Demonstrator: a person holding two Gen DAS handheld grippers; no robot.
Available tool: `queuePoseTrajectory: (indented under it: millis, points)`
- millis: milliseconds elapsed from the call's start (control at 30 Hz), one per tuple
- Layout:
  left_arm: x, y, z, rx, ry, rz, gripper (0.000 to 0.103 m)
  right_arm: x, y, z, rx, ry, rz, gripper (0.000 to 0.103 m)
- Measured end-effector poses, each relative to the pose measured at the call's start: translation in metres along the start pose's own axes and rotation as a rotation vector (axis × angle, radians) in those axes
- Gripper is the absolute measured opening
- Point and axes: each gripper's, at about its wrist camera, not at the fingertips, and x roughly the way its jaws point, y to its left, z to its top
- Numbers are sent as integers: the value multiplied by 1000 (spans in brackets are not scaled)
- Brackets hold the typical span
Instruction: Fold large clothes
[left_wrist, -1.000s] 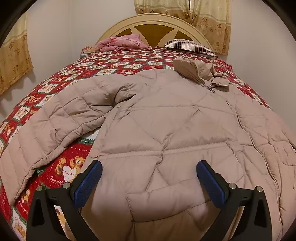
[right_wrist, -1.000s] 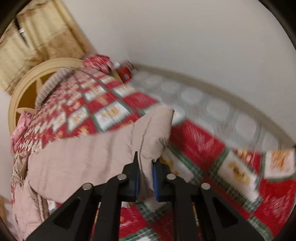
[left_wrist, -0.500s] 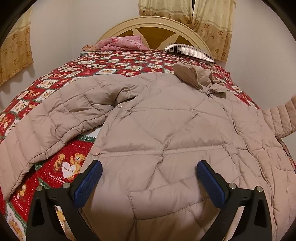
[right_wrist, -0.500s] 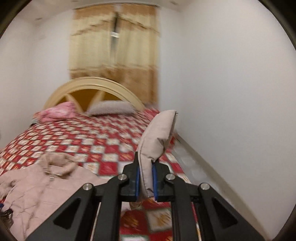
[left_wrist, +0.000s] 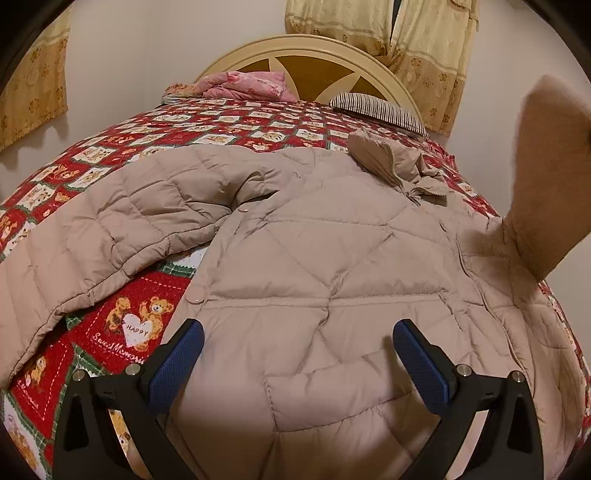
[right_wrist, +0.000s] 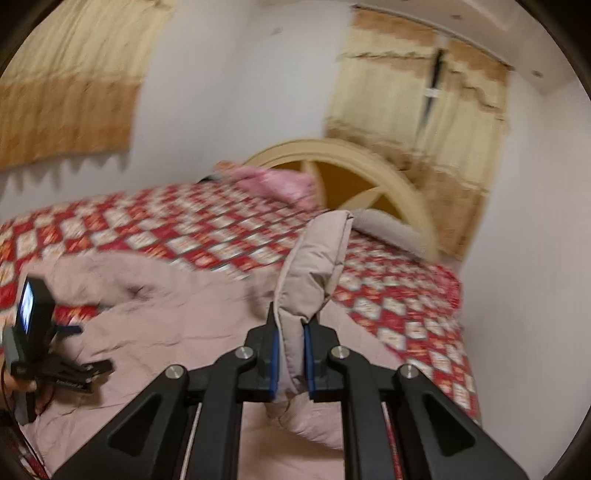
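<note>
Beige quilted padded jacket (left_wrist: 332, 258) lay on red patchwork bedspread (left_wrist: 229, 125) | right gripper (right_wrist: 290, 354) clamped on its sleeve (right_wrist: 314, 266), raised | left gripper (left_wrist: 297, 354) fingers apart, empty, above hem.

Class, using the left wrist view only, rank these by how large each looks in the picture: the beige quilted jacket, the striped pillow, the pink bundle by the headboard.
1. Beige quilted jacket, by far the largest.
2-3. Striped pillow and pink bundle look alike; unranked.
</note>
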Motion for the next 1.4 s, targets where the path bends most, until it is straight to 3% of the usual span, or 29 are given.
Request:
queuePoseTrajectory:
  millis: [200,400,467,533,567,767,833,1000,1167,1267,1400]
  points:
    - [-11,10,-1,-33,-9,-2,102,43,80,-36,-90,105,125,13]
    - [-26,1,4,36,-26,23,102,73,99,-77,-36,231,198,16]
    - [-35,-4,12,65,-40,23,102,76,98,-82,-6,250,226,27]
    - [-49,-10,26,93,-69,29,102,68,90,-81,47,247,268,56]
    - [-55,-13,31,104,-81,32,102,62,84,-79,88,234,302,64]
    - [-89,-39,68,175,-179,25,102,7,46,-69,239,133,375,76]
    - [-89,-52,74,187,-184,-6,102,-4,32,-72,270,116,342,77]
    - [-53,-103,71,248,-192,-38,102,8,-21,-87,344,158,90,72]
    - [12,-127,60,326,-184,86,102,41,-101,-102,586,138,-119,69]
    - [45,-122,53,328,-103,128,102,70,-117,-103,613,138,-116,69]
    - [79,-110,41,320,27,138,102,131,-107,-117,548,290,-86,69]
